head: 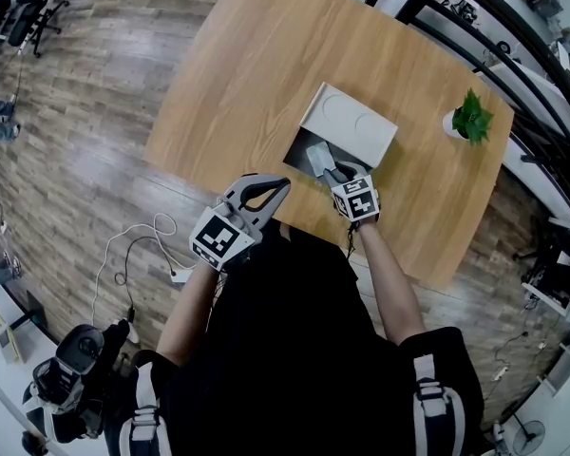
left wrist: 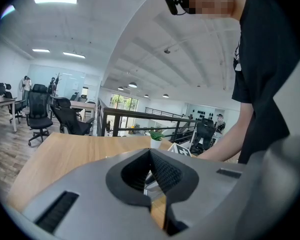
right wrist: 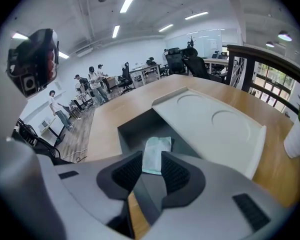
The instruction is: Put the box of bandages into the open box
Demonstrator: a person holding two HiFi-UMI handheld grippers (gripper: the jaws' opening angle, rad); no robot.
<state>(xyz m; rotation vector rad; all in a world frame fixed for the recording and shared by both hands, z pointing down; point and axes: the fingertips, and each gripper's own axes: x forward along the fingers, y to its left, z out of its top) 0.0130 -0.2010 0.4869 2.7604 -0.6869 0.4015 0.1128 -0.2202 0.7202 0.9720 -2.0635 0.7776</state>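
Lying in open box (head: 350,122): box of bandages (right wrist: 156,153); plant (head: 472,119) apart; right hand-held gripper (right wrist: 151,160) spread, left (left wrist: 150,153) closed.

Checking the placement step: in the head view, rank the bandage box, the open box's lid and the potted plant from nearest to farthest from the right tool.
1. Bandage box, inside the open box, at the right tool.
2. Lid, just beyond it.
3. Potted plant, far off to the right.
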